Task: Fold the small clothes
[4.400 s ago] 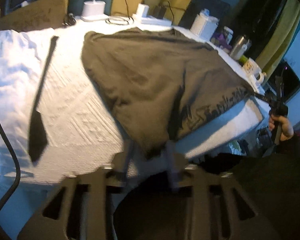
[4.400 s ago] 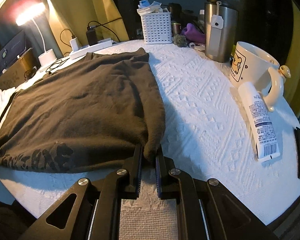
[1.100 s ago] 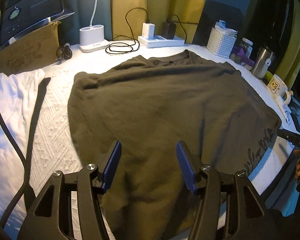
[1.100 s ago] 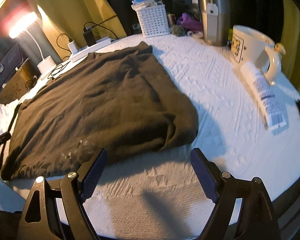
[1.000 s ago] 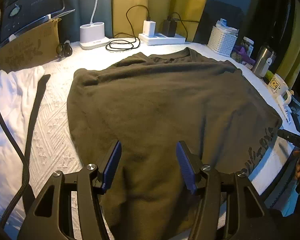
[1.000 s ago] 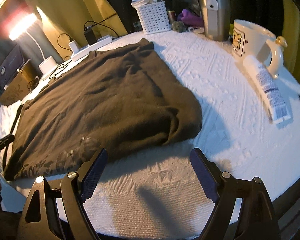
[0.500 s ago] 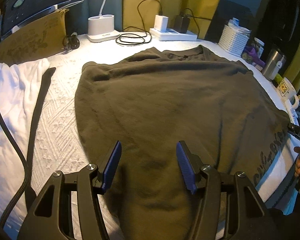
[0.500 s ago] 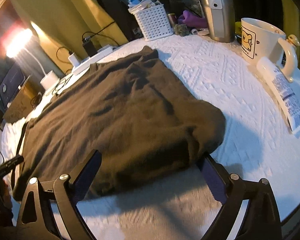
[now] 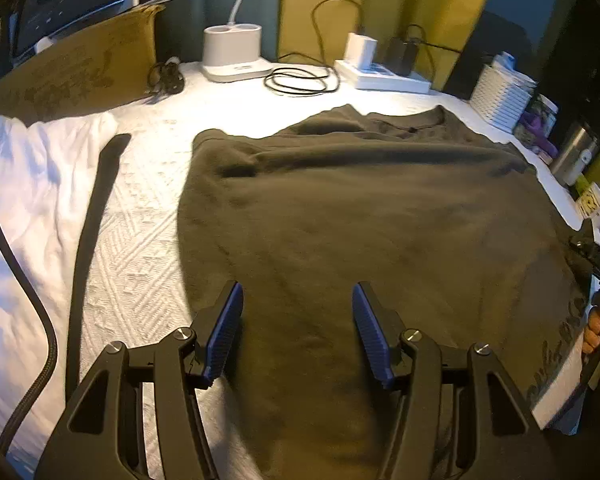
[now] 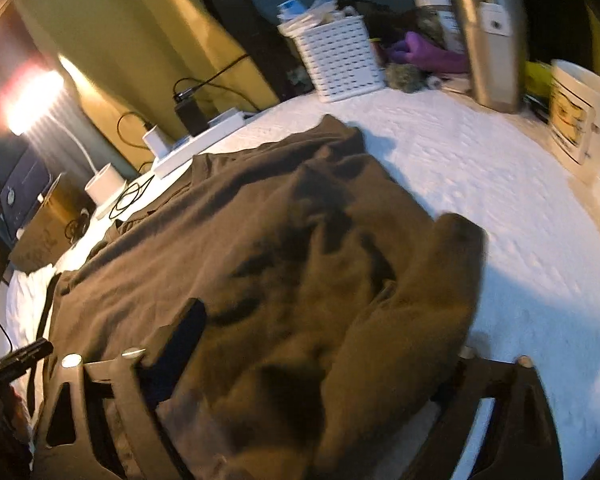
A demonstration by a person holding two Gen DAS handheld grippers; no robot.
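Observation:
A dark olive-brown shirt (image 9: 360, 216) lies spread on the white textured bed cover (image 9: 140, 272), collar toward the far side. My left gripper (image 9: 298, 330) is open, its blue pads (image 9: 224, 328) held just above the shirt's near hem. In the right wrist view the shirt (image 10: 260, 264) fills the foreground, with a rumpled corner bunched near the right finger. My right gripper (image 10: 320, 340) is open, jaws wide on either side of that corner; its right finger is mostly hidden by the cloth.
A black strap (image 9: 96, 216) lies left of the shirt. A lamp base (image 9: 232, 52), cables (image 9: 300, 80) and power strip (image 9: 384, 76) line the far edge. A white basket (image 10: 340, 60), steel tumbler (image 10: 492, 36) and mug (image 10: 580, 124) stand at the right.
Both grippers released the shirt corners and opened. In the last second the right gripper pushed forward over the shirt's corner; the left moved slightly closer over the hem.

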